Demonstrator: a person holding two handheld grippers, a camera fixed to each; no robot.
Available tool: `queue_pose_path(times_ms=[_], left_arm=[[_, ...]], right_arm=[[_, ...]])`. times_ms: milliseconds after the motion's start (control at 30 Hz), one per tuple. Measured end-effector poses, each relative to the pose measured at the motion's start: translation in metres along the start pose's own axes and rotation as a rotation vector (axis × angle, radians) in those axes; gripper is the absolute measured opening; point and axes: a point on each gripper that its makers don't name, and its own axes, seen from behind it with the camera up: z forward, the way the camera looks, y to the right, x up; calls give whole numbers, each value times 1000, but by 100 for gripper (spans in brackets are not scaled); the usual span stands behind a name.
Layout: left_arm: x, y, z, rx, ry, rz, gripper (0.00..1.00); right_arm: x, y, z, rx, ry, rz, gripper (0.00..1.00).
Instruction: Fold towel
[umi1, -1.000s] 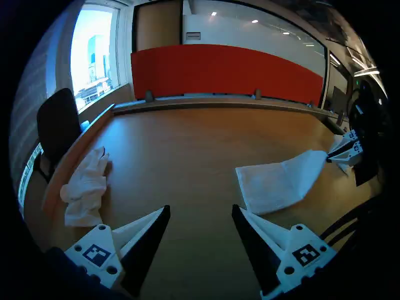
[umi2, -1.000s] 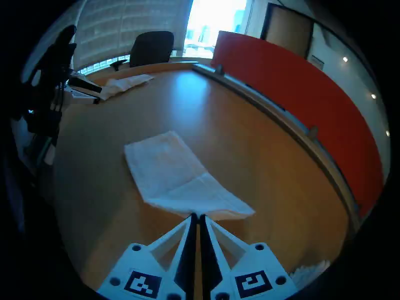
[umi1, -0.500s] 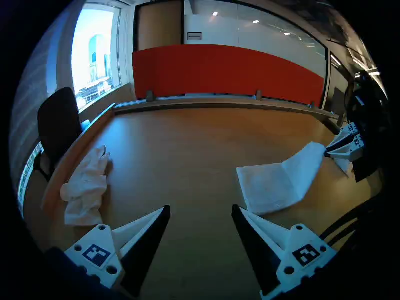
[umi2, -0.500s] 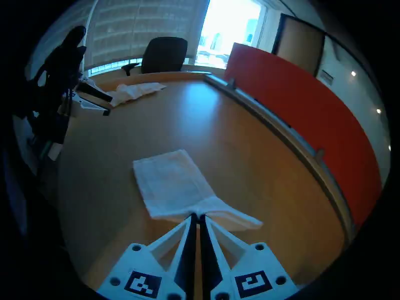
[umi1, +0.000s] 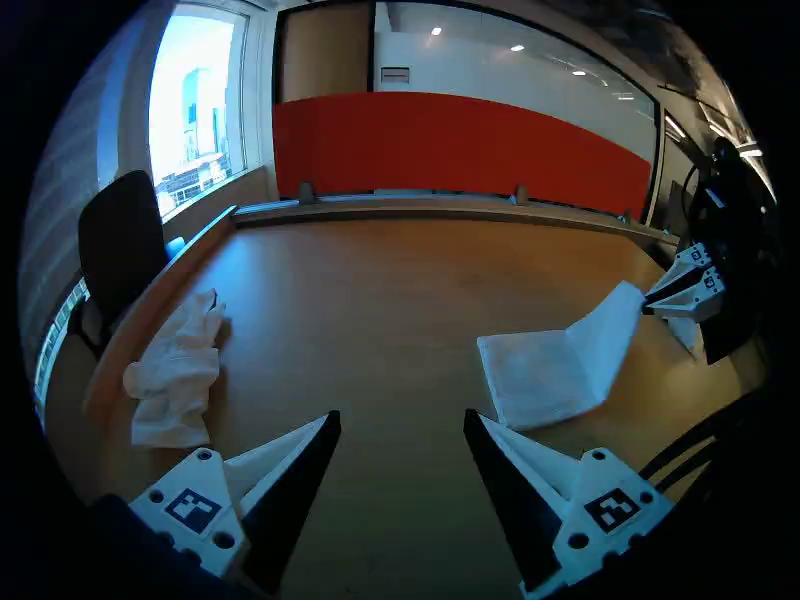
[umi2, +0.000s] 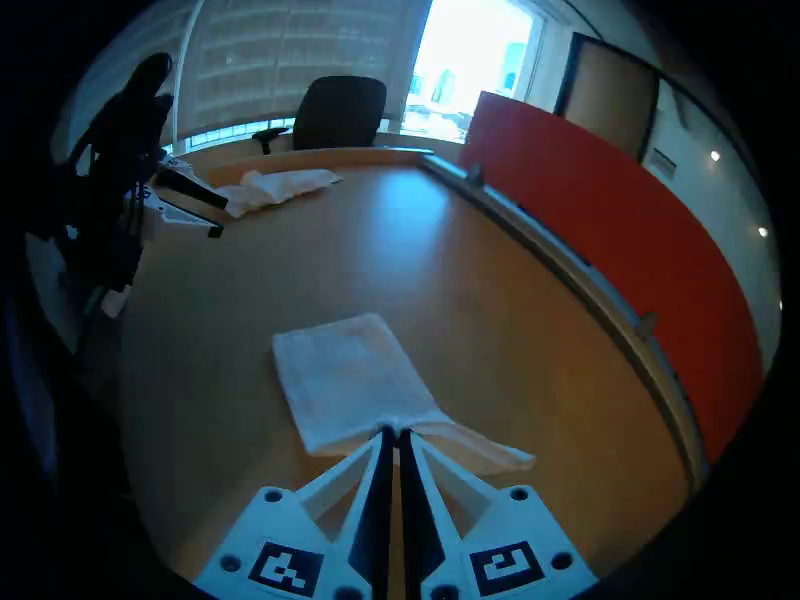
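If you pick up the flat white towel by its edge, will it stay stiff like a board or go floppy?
Probably floppy: the towel bends up from the table where the right gripper pinches its edge. Likely light, since that one pinch lifts the whole end. The crumpled cloth suggests such fabric won't hold a shape.

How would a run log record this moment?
right gripper: shut on towel, one edge raised off table | left gripper: open, empty | crumpled cloth: by table edge

Office: long wooden desk (umi1: 400, 290), red divider screen (umi1: 460, 140), black swivel chair (umi1: 120, 245)
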Motion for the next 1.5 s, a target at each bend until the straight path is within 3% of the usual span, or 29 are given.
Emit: queue_pose_path(times_ms=[667, 1200, 1500], left_arm=[[3, -10, -9, 19, 30, -3, 91], [-2, -12, -17, 30, 41, -18, 91], [-9, -15, -21, 41, 39, -42, 91]], right_arm=[[29, -28, 33, 96, -9, -51, 7], [45, -66, 79, 189, -29, -74, 7], [32, -92, 114, 257, -78, -50, 7]])
